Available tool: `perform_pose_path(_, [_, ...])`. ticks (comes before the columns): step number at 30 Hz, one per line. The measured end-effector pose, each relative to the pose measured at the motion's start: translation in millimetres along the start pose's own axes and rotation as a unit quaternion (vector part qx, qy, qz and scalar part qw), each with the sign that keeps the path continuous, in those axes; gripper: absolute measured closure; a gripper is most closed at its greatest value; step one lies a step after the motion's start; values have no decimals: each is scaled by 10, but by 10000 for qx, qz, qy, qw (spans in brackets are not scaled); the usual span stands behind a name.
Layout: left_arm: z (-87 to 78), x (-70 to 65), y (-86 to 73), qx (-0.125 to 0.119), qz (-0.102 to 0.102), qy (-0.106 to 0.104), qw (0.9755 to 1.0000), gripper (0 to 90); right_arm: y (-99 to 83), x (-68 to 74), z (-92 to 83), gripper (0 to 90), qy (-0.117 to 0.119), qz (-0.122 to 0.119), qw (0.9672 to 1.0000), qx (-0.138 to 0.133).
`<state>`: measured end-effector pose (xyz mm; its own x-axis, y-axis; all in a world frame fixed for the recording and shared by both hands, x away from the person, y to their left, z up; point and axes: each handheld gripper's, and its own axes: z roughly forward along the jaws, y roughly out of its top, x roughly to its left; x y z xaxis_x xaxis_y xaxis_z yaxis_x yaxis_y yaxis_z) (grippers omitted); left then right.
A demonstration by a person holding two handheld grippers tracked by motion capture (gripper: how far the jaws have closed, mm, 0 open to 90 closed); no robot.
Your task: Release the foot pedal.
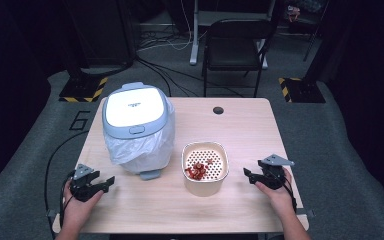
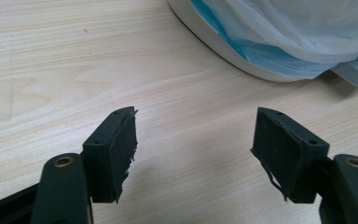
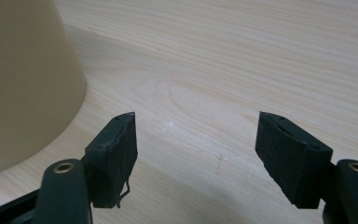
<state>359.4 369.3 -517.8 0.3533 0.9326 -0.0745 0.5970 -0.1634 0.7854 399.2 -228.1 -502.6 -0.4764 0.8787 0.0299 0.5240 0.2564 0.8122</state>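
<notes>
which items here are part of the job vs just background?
In play:
- cream strainer bowl holding red pieces
- lidded bin with white liner bag
- left gripper, open, holding nothing
- right gripper, open, holding nothing, beside the bowl

Background:
- black chair behind the table
- floor cables
- striped floor plates
</notes>
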Motion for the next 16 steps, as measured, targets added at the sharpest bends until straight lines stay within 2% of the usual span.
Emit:
perform_pose_path(4, [30, -29, 6, 43, 69, 47, 10000, 290, -26, -9, 32, 285, -27, -64, 10000, 16])
perform_pose_path(5, [46, -36, 2, -53, 41, 94, 9999, 290, -30, -5, 33, 284, -21, -66, 10000, 20])
perform_pose_path(10, [68, -1, -3, -29, 99, 168, 9998, 282, -38, 13, 55, 277, -24, -202, 9998, 48])
perform_pose_path(13, [81, 14, -10, -67, 111, 201, 9997, 278, -44, 18, 60, 273, -20, -206, 9998, 58])
perform_pose_path(14, [79, 15, -8, -16, 97, 153, 9998, 278, -47, 10, 61, 271, -34, -216, 9997, 50])
perform_pose_path(16, [108, -5, -19, -93, 146, 195, 9997, 277, -56, -7, 72, 266, -95, -161, 9998, 61])
